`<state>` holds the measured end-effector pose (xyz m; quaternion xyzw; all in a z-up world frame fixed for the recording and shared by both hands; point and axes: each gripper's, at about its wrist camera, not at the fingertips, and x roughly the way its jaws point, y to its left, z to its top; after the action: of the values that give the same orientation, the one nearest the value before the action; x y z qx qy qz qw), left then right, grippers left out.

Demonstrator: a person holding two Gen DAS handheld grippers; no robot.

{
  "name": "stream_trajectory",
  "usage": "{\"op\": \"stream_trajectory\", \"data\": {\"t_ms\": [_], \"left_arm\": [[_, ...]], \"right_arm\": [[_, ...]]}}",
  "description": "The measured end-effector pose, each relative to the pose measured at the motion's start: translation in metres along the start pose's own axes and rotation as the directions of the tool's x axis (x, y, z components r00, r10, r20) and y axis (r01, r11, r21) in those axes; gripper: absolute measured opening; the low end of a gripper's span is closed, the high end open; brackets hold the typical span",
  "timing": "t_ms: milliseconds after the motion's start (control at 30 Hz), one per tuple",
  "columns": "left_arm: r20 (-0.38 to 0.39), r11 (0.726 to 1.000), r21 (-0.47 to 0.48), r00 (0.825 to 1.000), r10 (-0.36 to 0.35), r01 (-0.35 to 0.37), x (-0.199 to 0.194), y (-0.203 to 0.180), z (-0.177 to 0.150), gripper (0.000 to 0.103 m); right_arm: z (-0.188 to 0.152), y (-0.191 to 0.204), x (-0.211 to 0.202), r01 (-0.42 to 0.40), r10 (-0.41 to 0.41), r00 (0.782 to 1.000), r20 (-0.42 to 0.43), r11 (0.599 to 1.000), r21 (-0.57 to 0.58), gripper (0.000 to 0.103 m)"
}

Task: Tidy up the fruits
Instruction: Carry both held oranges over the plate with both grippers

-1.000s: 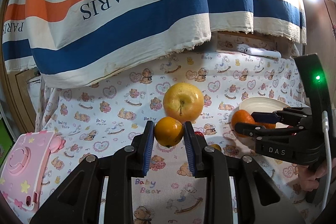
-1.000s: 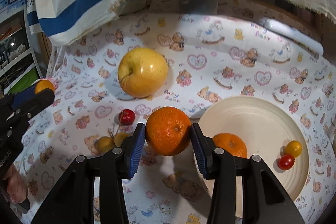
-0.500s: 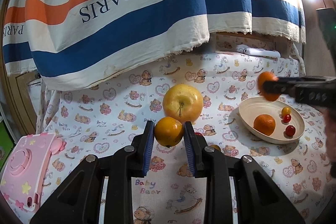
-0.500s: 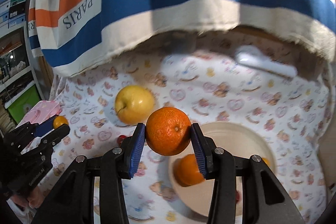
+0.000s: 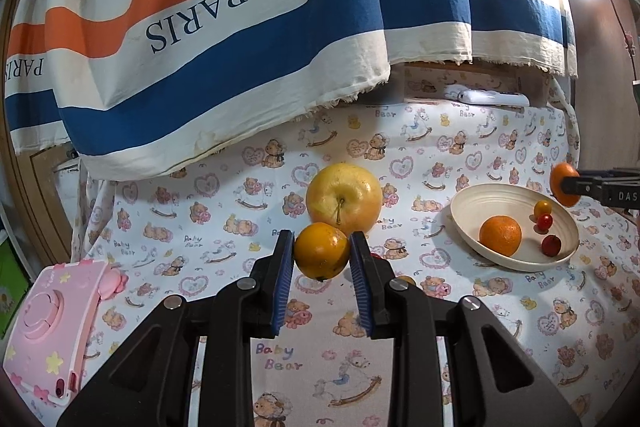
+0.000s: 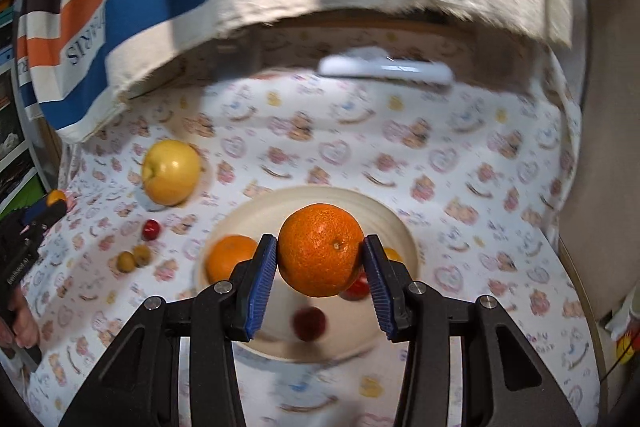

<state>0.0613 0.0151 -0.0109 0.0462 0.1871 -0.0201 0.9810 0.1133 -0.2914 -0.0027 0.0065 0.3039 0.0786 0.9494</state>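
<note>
My left gripper [image 5: 322, 257] is shut on a small yellow-orange citrus fruit [image 5: 322, 251], held above the cloth in front of a big yellow apple [image 5: 344, 199]. My right gripper [image 6: 320, 259] is shut on an orange mandarin [image 6: 320, 249], held above the cream bowl [image 6: 400, 227]. The bowl [image 5: 464, 219] holds another mandarin [image 5: 500, 235], small red tomatoes [image 5: 551, 245] and a yellow one [image 5: 543, 206]. The right gripper with its mandarin [image 5: 563, 183] also shows at the right edge of the left wrist view.
A red cherry tomato [image 6: 151, 229] and two small yellow fruits [image 6: 134, 259] lie on the bear-print cloth left of the bowl. A pink toy case [image 5: 52, 323] sits at the left. A striped PARIS cloth [image 5: 224, 39] hangs behind. A white device [image 5: 486, 97] lies at the back.
My right gripper has moved right and up with its mandarin, and now hangs over the bowl. My left gripper has stayed put with its fruit.
</note>
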Motion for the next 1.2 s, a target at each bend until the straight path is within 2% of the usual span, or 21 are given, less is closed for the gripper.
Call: {"op": "stream_trajectory", "data": {"t_ms": [100,267,367,467,667,733,800,933,967,1067,1133,1200], "left_arm": [[-0.021,0.999,-0.027,1.0,-0.021,0.02,0.004,0.006,0.0,0.027],[-0.017,0.998,-0.055,1.0,-0.005,0.004,0.002,0.013,-0.001,0.027],[0.004,0.998,-0.066,1.0,-0.023,0.023,-0.007,0.01,0.003,0.027],[0.043,0.998,-0.038,0.998,-0.049,0.05,-0.021,-0.003,0.012,0.027],[0.06,0.995,0.048,0.994,-0.086,0.083,-0.033,-0.04,0.041,0.027],[0.046,0.994,0.071,0.995,-0.088,0.085,-0.032,-0.054,0.049,0.027],[0.012,0.989,0.087,0.993,-0.118,0.116,-0.028,-0.068,0.055,0.027],[-0.068,0.97,0.096,0.974,-0.218,0.224,-0.014,-0.097,0.055,0.027],[-0.114,0.96,0.091,0.96,-0.254,0.265,-0.003,-0.106,0.054,0.027],[-0.223,0.946,0.076,0.93,-0.291,0.314,0.023,-0.127,0.048,0.027],[-0.251,0.939,0.058,0.916,-0.314,0.338,0.03,-0.136,0.045,0.027],[-0.244,0.936,0.059,0.914,-0.323,0.346,0.03,-0.147,0.042,0.027]], "right_arm": [[-0.001,-0.004,0.0,-0.033,0.035,0.999,-0.033,0.999,0.038,0.045],[0.0,0.003,-0.011,-0.049,0.05,0.999,-0.014,0.999,0.023,0.045],[0.001,-0.001,-0.014,-0.063,0.063,0.998,-0.01,0.997,0.04,0.045],[0.003,-0.005,-0.019,-0.055,0.054,0.998,0.009,0.997,0.048,0.045],[0.009,-0.012,-0.034,-0.068,0.066,0.997,0.05,0.996,0.06,0.045],[0.01,-0.014,-0.037,-0.067,0.064,0.997,0.052,0.996,0.064,0.045],[0.01,-0.016,-0.038,-0.065,0.061,0.997,0.051,0.995,0.071,0.045],[0.011,-0.02,-0.037,-0.053,0.051,0.998,0.042,0.996,0.073,0.045],[0.011,-0.021,-0.034,-0.054,0.051,0.998,0.036,0.996,0.069,0.045],[0.01,-0.026,-0.019,-0.027,0.027,1.0,0.001,0.998,0.057,0.045],[0.007,-0.031,-0.008,-0.024,0.028,0.999,-0.046,0.997,0.078,0.045],[0.006,-0.034,-0.004,-0.066,0.074,0.995,-0.07,0.992,0.106,0.045]]}}
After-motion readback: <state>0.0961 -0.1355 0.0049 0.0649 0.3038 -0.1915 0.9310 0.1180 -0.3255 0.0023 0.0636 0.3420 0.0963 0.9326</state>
